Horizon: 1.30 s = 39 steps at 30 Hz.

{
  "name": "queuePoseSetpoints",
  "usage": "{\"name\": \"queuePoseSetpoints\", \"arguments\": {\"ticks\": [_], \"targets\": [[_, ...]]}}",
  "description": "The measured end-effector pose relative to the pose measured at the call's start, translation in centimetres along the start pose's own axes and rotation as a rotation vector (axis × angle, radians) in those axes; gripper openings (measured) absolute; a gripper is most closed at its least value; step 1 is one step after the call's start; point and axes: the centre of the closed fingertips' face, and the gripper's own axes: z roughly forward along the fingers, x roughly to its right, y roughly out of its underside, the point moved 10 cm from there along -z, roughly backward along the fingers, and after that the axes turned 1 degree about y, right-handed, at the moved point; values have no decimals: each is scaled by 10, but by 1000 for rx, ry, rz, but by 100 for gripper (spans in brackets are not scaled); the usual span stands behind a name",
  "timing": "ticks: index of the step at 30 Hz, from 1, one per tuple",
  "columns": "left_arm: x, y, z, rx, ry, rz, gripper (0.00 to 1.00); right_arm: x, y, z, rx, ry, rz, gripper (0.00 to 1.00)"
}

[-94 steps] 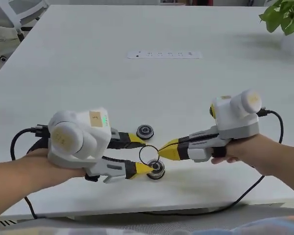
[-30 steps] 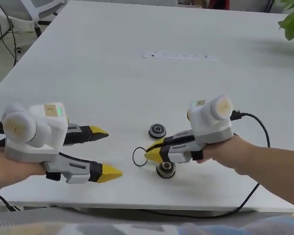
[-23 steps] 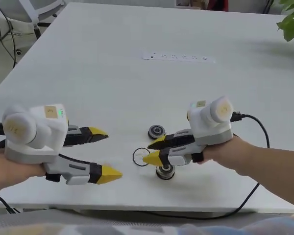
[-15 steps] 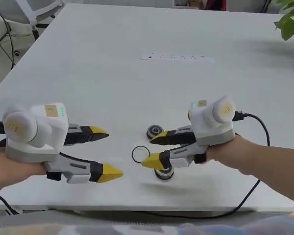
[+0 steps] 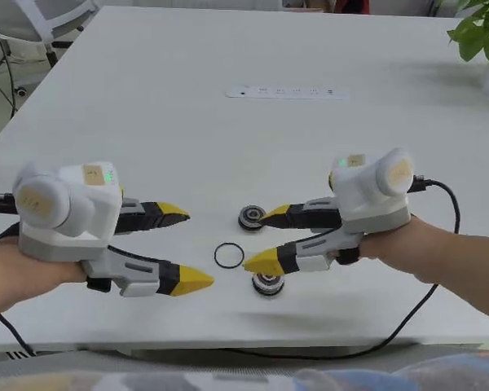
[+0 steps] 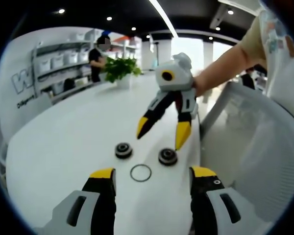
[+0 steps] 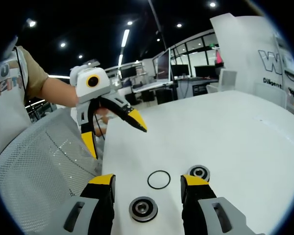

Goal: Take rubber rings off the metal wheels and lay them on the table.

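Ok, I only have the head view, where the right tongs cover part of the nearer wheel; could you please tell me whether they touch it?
Observer: No. In the right gripper view the nearer wheel lies whole between the open right tongs, with a gap to each jaw.
Operator: Thanks. Is anything beside the table on our side?
Observer: A white mesh chair back stands beside that edge.
Operator: And is anyone else about?
Observer: In the left gripper view a person stands by shelves beyond the plant.
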Motion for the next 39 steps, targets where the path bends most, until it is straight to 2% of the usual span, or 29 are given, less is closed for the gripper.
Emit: {"name": "queuePoseSetpoints", "arguments": {"ticks": [5, 13, 19, 27, 39], "targets": [[1, -6, 6, 3, 11, 12, 61, 4, 4, -11, 9, 21, 4, 54], [5, -12, 19, 3, 44, 31, 61, 3, 15, -20, 8, 37, 15, 53], [9, -12, 28, -11, 71, 45, 60, -1, 22, -20, -5, 28, 16, 51], [12, -8, 36, -41, 99, 53, 57, 0, 30, -21, -25, 9, 14, 48], [13, -8, 51, -63, 122, 51, 52, -2, 43, -17, -86, -26, -9, 36]]}}
